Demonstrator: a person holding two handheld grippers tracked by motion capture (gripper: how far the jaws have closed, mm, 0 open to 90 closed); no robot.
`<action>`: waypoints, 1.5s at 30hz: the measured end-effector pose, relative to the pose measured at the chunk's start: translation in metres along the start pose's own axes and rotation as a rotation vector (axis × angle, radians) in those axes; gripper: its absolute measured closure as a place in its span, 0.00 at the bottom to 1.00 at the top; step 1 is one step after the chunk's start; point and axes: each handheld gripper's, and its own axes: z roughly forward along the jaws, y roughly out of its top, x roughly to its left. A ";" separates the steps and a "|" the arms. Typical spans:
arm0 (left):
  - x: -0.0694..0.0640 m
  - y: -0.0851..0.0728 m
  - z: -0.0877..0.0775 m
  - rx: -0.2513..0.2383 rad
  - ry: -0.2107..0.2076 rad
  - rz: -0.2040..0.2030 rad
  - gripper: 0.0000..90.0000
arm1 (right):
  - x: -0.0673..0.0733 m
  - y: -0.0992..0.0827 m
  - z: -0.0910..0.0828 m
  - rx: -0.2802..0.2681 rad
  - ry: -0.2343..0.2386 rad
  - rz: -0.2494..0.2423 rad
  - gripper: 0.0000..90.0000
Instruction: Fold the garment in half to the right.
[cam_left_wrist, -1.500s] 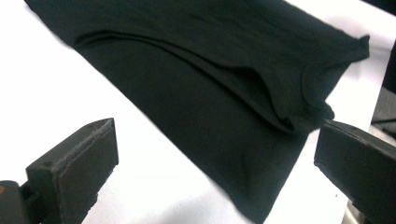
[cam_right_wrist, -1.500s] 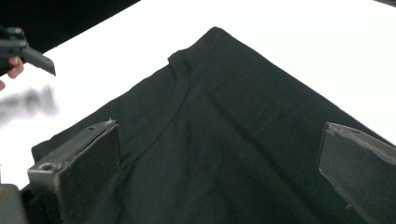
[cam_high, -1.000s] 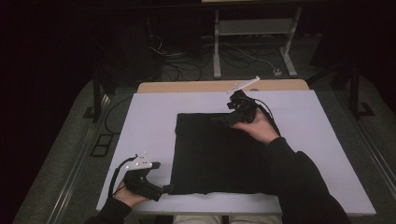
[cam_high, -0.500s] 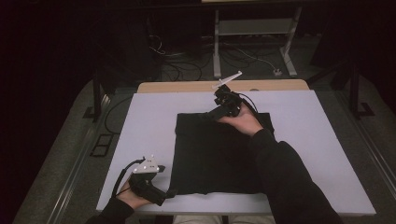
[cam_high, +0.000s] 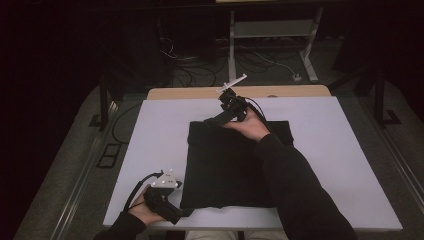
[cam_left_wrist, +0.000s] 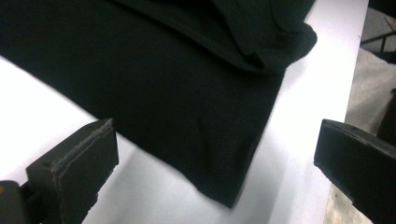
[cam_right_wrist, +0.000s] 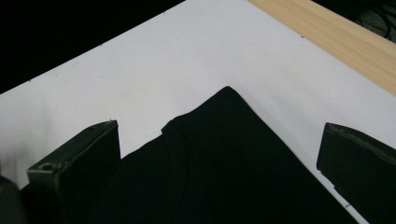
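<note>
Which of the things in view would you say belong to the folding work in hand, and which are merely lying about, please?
In the job:
black garment, folded flat on the white table
left gripper, open at its near left corner
right gripper, open at its far edge

Lying about:
cables on the floor
metal stand beyond the table

A folded garment lies flat at the middle of the surface, its near edge close to the surface's near edge. The right claw sits over the garment's far edge, toward its far left corner, with the right hand behind it on the cloth. The left claw is at the garment's near left corner, low at the surface's near edge. A wooden strip runs along the far side of the surface.
</note>
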 end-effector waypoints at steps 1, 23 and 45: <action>0.000 0.000 0.000 0.003 -0.001 0.004 0.00 | 0.000 0.000 0.002 0.003 0.001 0.002 0.00; -0.003 0.003 0.011 0.059 0.012 0.060 0.00 | -0.027 -0.002 0.054 0.014 -0.052 0.083 0.00; -0.006 0.008 0.010 0.027 0.092 0.083 0.49 | -0.013 0.013 0.102 0.022 -0.047 0.051 0.05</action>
